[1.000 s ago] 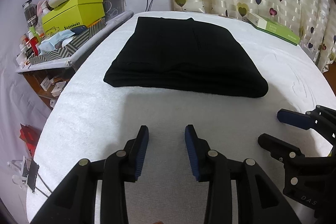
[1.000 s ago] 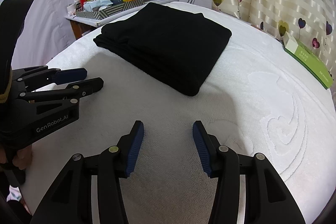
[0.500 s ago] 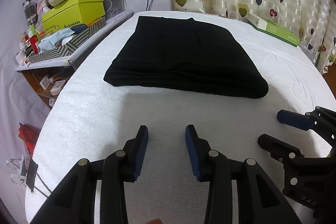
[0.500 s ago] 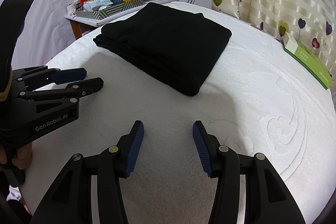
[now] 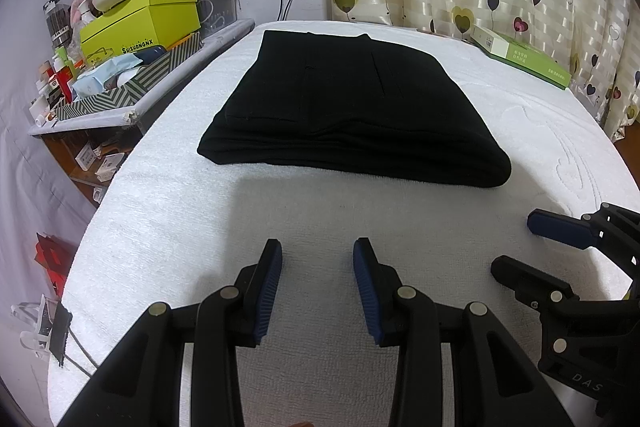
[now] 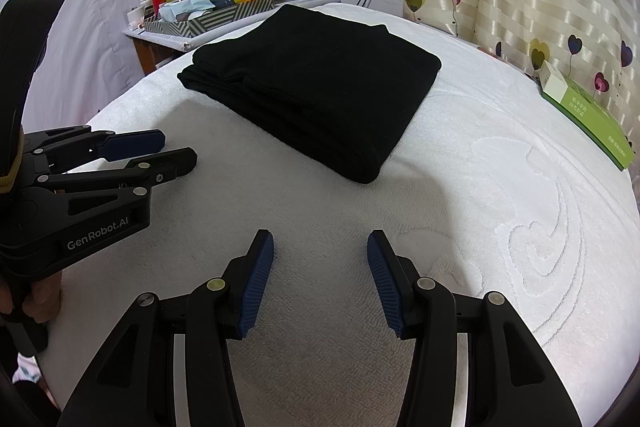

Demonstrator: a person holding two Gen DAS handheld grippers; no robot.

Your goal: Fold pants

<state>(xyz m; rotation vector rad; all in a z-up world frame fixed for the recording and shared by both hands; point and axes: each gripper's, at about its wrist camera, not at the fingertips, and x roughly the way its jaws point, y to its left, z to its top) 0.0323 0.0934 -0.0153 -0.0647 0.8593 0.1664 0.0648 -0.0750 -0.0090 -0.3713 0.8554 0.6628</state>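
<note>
Folded black pants lie unobstructed; green box beyond, apparently unopened; both claws spread, empty.

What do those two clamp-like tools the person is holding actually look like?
Both are matte black plastic with linked bars joined by silver rivets. The left gripper and right gripper each end in two fingers lined with ribbed blue pads. The left one's side reads "GenRobot.AI" in white; "DAS" shows on the right one.

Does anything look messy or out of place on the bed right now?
Nothing stands out. The black pants lie folded in a neat stack on the white bedspread, and a green box lies flat near the curtain. Both grippers are open, holding nothing.
</note>
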